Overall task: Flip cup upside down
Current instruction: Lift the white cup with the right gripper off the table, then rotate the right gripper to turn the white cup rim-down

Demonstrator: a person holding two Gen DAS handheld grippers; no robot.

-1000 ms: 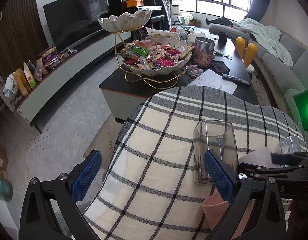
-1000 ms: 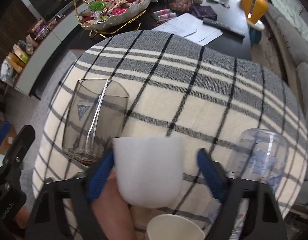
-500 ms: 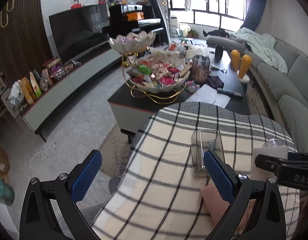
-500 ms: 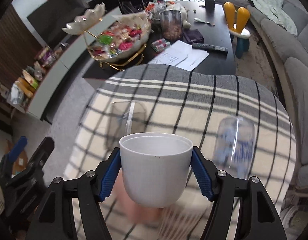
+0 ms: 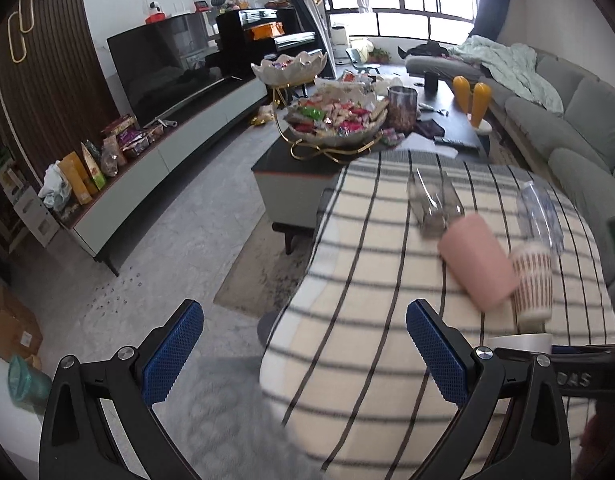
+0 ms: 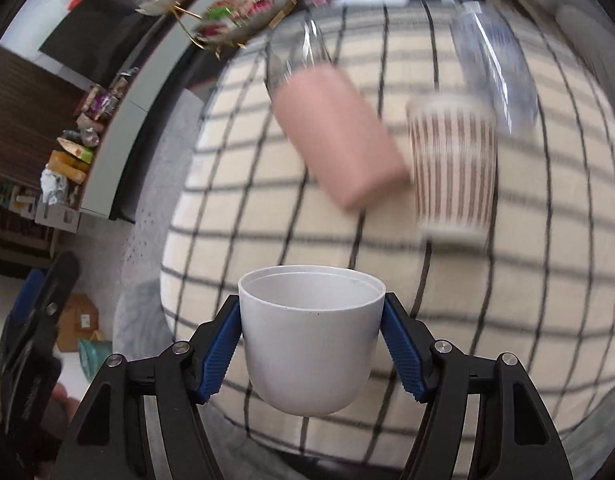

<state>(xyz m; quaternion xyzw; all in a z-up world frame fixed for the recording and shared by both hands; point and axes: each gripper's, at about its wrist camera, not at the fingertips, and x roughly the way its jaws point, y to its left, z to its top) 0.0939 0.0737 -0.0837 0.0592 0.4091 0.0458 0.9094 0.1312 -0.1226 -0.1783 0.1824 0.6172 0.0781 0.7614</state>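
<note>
My right gripper [image 6: 312, 354] is shut on a white cup [image 6: 309, 340], held upright with its mouth up, above the near edge of the plaid-covered table [image 6: 527, 280]. The cup's rim shows in the left wrist view [image 5: 521, 342] beside the right gripper's arm. My left gripper [image 5: 303, 354] is open and empty, over the table's near left edge. On the table stand a pink cup [image 6: 339, 140], a striped paper cup [image 6: 453, 164], a clear glass [image 6: 295, 52] and a clear plastic cup [image 6: 495, 56].
Beyond the plaid table is a dark coffee table [image 5: 307, 160] with a tiered snack bowl [image 5: 335, 120], a jar and papers. A TV cabinet [image 5: 167, 160] runs along the left wall. A grey sofa [image 5: 567, 120] stands at the right.
The right gripper has lifted the white cup and pulled it back toward the table's near edge. The left gripper has drawn back and to the left, away from the glass.
</note>
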